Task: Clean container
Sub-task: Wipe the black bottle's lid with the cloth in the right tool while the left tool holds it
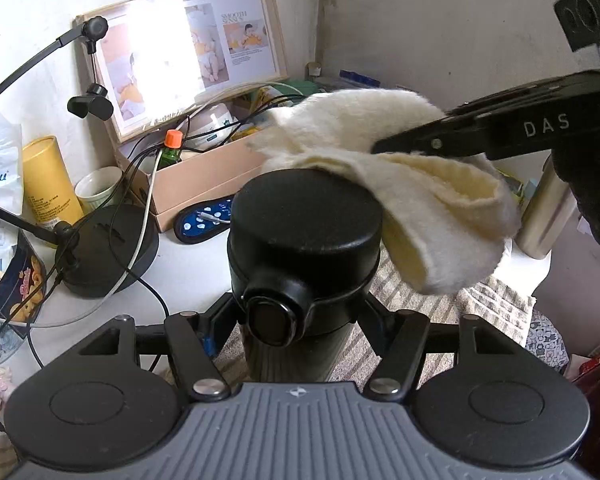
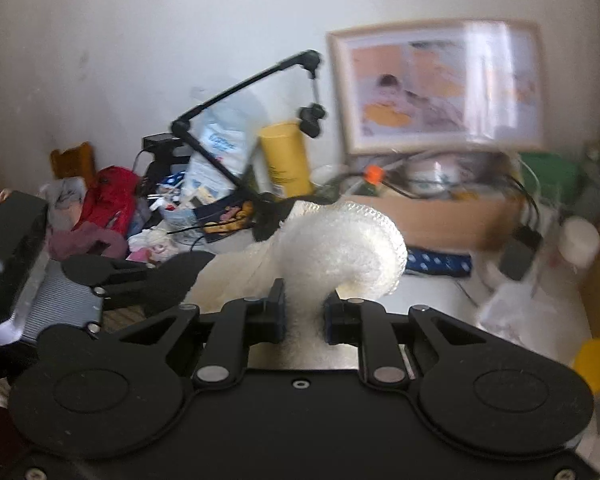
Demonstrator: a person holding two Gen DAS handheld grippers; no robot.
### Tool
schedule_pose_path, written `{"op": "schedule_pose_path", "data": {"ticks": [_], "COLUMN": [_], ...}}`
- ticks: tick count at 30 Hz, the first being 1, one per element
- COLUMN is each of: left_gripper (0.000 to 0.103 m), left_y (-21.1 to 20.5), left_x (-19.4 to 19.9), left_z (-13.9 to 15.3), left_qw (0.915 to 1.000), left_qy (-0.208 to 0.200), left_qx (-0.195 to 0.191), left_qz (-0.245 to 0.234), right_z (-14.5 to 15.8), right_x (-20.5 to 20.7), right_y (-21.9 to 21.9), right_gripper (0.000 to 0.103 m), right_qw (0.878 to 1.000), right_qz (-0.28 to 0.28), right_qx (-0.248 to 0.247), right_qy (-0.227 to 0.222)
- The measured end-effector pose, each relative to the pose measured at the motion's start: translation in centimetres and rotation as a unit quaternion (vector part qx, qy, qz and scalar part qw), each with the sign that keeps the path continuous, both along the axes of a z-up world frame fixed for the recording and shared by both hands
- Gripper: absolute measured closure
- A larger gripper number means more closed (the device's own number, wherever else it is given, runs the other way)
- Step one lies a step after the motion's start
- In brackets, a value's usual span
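The left tool (image 1: 300,316) clamps the black-lidded flask (image 1: 304,248) upright over the tabletop (image 1: 188,276). The right tool (image 2: 303,312) pinches a cream cloth (image 1: 400,184) whose fold lies on the flask's lid. Behind the flask, an open cardboard box (image 1: 204,180) holds an orange-capped bottle (image 1: 171,148) and cables.

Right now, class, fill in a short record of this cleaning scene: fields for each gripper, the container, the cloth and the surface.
left gripper: shut on the black-lidded dark flask, holding it upright
right gripper: shut on the cream fluffy cloth
cloth contact: draped over the far right edge of the flask's lid
surface: white table with a striped towel under the flask
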State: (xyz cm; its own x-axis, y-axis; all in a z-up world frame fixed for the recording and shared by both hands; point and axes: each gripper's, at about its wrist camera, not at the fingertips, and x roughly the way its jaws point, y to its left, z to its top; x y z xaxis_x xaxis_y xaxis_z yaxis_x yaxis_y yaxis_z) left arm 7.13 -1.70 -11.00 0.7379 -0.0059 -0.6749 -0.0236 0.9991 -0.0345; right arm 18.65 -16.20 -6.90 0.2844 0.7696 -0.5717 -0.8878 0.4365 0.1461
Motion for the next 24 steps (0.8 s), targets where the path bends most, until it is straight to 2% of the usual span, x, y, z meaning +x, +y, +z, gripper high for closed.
{"op": "schedule_pose_path", "data": {"ticks": [3, 7, 11, 12, 15, 17, 20, 24], "left_gripper": [0.039, 0.039, 0.039, 0.039, 0.039, 0.039, 0.039, 0.039], "left_y": [-0.1, -0.2, -0.3, -0.3, -0.4, -0.4, -0.4, -0.2], "left_x": [0.1, 0.3, 0.3, 0.3, 0.2, 0.1, 0.1, 0.0], "left_z": [0.1, 0.2, 0.2, 0.2, 0.2, 0.2, 0.1, 0.1], "left_qw": [1.0, 1.0, 0.9999, 0.9999, 1.0, 1.0, 1.0, 1.0], "left_qy": [0.002, 0.006, 0.008, 0.007, 0.006, 0.005, 0.003, 0.003], "left_qx": [0.0, 0.004, 0.006, 0.007, 0.007, 0.007, 0.008, 0.005], "left_qz": [0.001, -0.001, -0.003, -0.003, -0.002, -0.001, 0.001, 0.0], "right_z": [1.0, 4.0, 3.6, 3.0, 1.1, 1.0, 1.6, 1.0], "right_x": [-0.2, -1.3, -1.9, -2.2, -3.5, -3.2, -3.7, -2.0], "right_y": [-0.7, -1.2, 0.4, 0.8, 2.3, 2.1, 1.9, 0.5], "right_gripper": [0.087, 0.087, 0.087, 0.087, 0.088, 0.088, 0.087, 0.087], "right_qw": [1.0, 0.995, 0.978, 0.974, 0.986, 0.986, 0.992, 0.996], "right_qz": [-0.009, 0.04, 0.111, 0.126, 0.129, 0.119, 0.103, 0.059], "right_qx": [0.014, 0.092, 0.152, 0.153, 0.094, 0.097, 0.075, 0.067], "right_qy": [-0.006, 0.02, 0.095, 0.106, 0.048, 0.058, 0.005, 0.015]}}
